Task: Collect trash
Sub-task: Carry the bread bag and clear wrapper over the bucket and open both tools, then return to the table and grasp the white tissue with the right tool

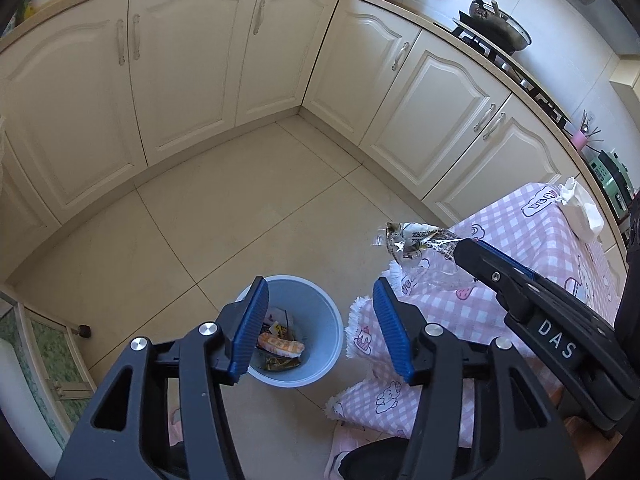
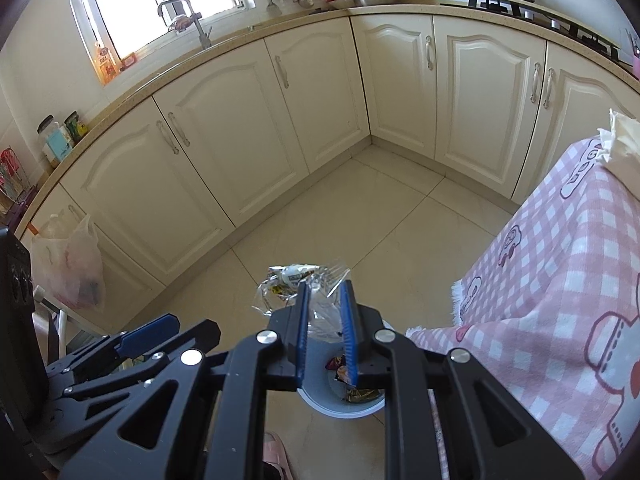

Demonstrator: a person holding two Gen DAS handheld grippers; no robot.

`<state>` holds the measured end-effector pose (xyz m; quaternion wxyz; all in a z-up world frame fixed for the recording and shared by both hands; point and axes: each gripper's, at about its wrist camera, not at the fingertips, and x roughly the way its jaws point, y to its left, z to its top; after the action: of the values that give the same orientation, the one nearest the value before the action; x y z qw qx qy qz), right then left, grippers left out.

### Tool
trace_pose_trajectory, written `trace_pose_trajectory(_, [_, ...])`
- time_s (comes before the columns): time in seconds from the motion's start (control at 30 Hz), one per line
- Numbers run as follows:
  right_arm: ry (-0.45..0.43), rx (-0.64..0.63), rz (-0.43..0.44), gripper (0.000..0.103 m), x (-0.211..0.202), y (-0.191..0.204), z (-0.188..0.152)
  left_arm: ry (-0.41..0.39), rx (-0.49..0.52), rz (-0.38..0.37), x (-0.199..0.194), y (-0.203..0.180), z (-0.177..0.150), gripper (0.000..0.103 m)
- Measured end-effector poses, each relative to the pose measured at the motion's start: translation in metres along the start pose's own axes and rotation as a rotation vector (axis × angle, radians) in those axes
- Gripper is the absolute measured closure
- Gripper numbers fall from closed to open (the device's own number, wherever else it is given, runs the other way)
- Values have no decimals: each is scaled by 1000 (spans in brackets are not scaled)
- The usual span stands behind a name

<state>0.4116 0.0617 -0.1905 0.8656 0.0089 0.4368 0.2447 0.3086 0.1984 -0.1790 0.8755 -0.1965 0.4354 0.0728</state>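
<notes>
Kitchen floor [image 1: 248, 200] | left claw [image 1: 320, 328] wide over bin [image 1: 320, 320] | right claw [image 2: 326, 316] clamps wrapper [image 2: 288, 284]

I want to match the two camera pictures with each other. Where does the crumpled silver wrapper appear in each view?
Left wrist view: the silver wrapper is right of centre, at the tip of the right gripper, beside the pink checked cloth.
Right wrist view: the wrapper is at lower centre, pinched between the right gripper's fingers.
Shared landmark: the light blue trash bin on the floor.
</notes>
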Motion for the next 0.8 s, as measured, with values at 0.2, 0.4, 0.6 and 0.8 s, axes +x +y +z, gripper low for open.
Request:
trace_pose_trajectory(0.2, [-4,-9,11,88,0,4,1,-19,-5,20,-7,4,1,47])
trace_pose_trajectory(0.4, [-27,-7,33,83,1,8,7,-49,-17,37,-15,5,5,40])
trace_pose_trajectory(0.6, [-43,-11,48,67,0,13,17,-75,-7,54,-21,3,9,33])
trace_pose_trajectory(0.8, [-74,-11,20,67,-17,5,19,-102,7,56,-32,-5,12,30])
